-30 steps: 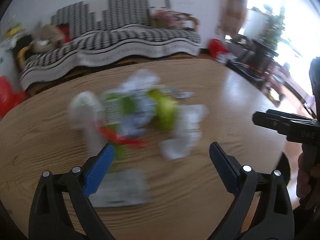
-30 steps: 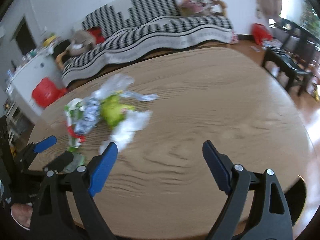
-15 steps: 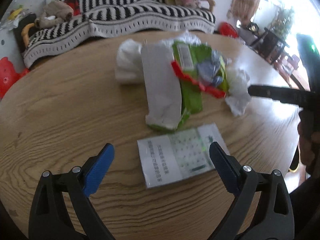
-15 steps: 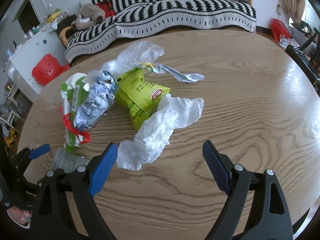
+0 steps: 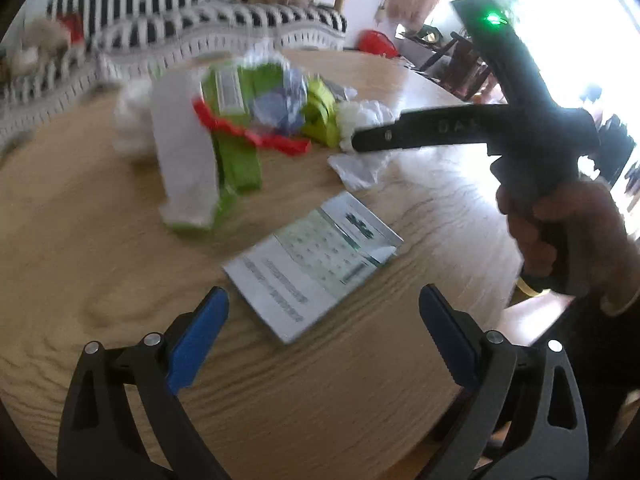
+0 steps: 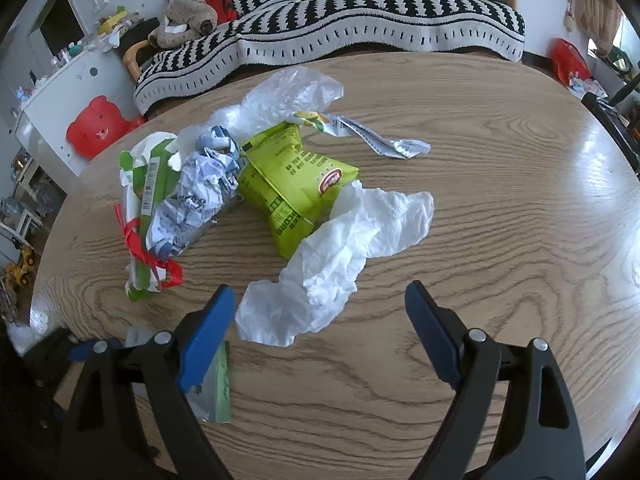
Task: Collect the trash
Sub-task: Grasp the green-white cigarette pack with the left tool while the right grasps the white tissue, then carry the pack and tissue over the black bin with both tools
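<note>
A round, light wood-grain surface [image 6: 500,208] carries a crumpled white tissue [image 6: 340,264], a yellow-green snack bag [image 6: 292,184], a balled printed paper [image 6: 200,196], a clear plastic bag [image 6: 288,92] and a flat printed leaflet [image 5: 316,264].

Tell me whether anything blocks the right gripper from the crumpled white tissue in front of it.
Nothing visible does. The right gripper is open, and the white tissue lies on bare table just ahead of its fingers, its near end between them.

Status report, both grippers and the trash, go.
Left gripper open over flat leaflet. Right gripper open before white tissue. Trash pile all on table; nothing blocking.
</note>
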